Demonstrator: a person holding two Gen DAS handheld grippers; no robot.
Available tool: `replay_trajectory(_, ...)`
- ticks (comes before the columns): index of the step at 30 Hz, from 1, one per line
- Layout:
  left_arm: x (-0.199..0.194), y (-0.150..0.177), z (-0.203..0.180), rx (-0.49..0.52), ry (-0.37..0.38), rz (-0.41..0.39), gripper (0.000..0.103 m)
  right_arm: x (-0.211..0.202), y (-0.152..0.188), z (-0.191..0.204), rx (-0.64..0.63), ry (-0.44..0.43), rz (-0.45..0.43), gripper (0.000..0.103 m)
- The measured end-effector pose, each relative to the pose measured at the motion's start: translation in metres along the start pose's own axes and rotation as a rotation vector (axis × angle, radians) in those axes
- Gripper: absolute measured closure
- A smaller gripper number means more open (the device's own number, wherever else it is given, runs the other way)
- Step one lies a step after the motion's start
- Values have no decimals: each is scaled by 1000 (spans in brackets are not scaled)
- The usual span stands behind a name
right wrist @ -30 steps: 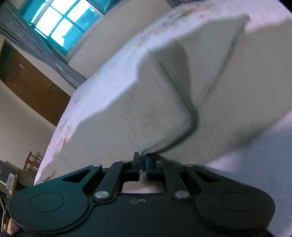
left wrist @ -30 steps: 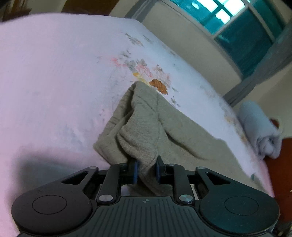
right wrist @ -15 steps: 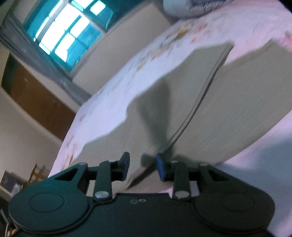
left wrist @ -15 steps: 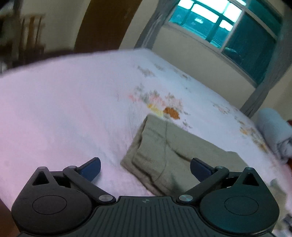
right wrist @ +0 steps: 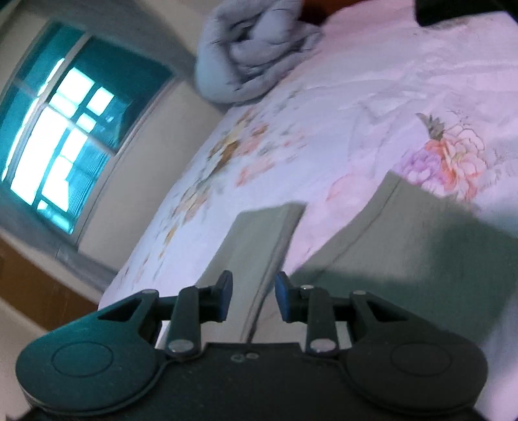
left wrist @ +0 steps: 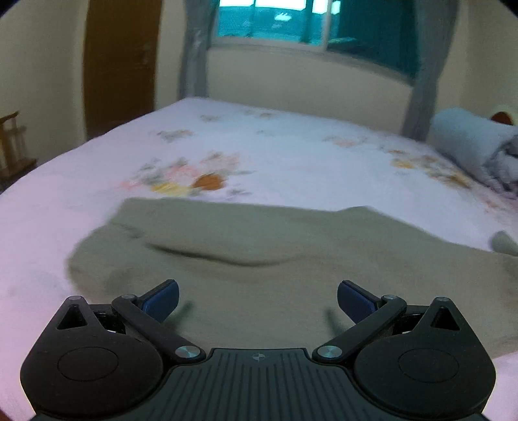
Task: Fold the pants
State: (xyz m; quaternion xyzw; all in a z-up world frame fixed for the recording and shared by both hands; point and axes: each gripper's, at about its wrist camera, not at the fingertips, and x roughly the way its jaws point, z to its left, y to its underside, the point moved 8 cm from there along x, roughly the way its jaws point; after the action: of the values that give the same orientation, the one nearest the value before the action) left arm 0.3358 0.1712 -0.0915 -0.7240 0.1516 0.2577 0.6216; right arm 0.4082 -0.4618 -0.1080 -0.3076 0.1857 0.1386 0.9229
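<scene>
Olive-green pants lie flat on the floral bed sheet, spread across the middle of the left wrist view. My left gripper hovers over their near edge, wide open and holding nothing. In the right wrist view the pants fill the lower right, with one narrow leg end running up past the gap. My right gripper stands over that leg end. Its jaws are a little apart and closing. The cloth lies on the sheet beyond them, and the blue pads press on nothing.
A rolled grey-blue blanket lies at the bed's far right corner, and the right wrist view has this blanket at its top. Behind the bed are a window, grey curtains, a brown door and a wooden chair.
Both grippers were shut on the pants a second ago. They have let go, opened and drawn back, and the pants now lie flat. The left opened wide, the right only a little.
</scene>
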Motion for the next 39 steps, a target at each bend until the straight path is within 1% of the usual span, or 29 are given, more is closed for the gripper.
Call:
replay_trajectory(1, 0, 1, -15, -3, 8, 10, 0, 3, -8, -10, 14, 3, 1, 81)
replay_trajectory(3, -1, 6, -47, 7, 57, 39, 0, 21, -17, -18, 25, 23, 6, 81)
replay_trajectory(5, 6, 10, -79, 23, 80, 38, 0, 35, -24, -25, 30, 37, 18, 80)
replay_trajectory(7, 25, 26, -106, 39, 98, 114, 0, 49, -28, -33, 47, 42, 32, 80)
replay_trajectory(8, 33, 37, -115, 48, 92, 145, 0, 52, -26, -35, 61, 43, 45, 80)
replay_trajectory(9, 36, 45, -120, 91, 51, 146, 0, 54, -25, -37, 72, 36, 53, 81)
replay_trajectory(10, 37, 52, -126, 135, 16, 122, 0, 55, -25, -37, 68, 29, 56, 81)
replay_trajectory(11, 34, 55, -127, 128, 8, 112, 0, 56, -25, -37, 58, 29, 58, 83)
replay_trajectory(15, 32, 55, -128, 115, 14, 128, 0, 59, -28, -41, 69, 11, 68, 84)
replay_trajectory(20, 42, 53, -131, 121, 11, 140, 0, 66, -30, -37, 63, 10, 87, 84)
replay_trajectory(22, 46, 50, -129, 121, 14, 150, 0, 70, -29, -32, 33, 22, 108, 90)
replay_trajectory(25, 52, 48, -127, 123, 28, 172, 0, 70, -30, -28, -5, 43, 124, 103)
replay_trajectory(26, 53, 48, -127, 128, 37, 183, 0, 66, -31, -24, -24, 37, 117, 103)
replay_trajectory(28, 53, 47, -127, 142, 64, 209, 0, 45, -36, -5, -97, 12, 75, 103)
replay_trajectory(30, 53, 46, -125, 154, 95, 230, 0, 15, -41, 18, -179, -17, 32, 103)
replay_trajectory(33, 51, 46, -123, 177, 145, 252, 0, -30, -48, 38, -261, -14, -12, 103)
replay_trajectory(36, 49, 46, -121, 189, 192, 270, 0, -74, -56, 35, -267, 38, -40, 103)
replay_trajectory(39, 47, 45, -118, 207, 241, 288, 0, -109, -57, 12, -243, 98, -56, 103)
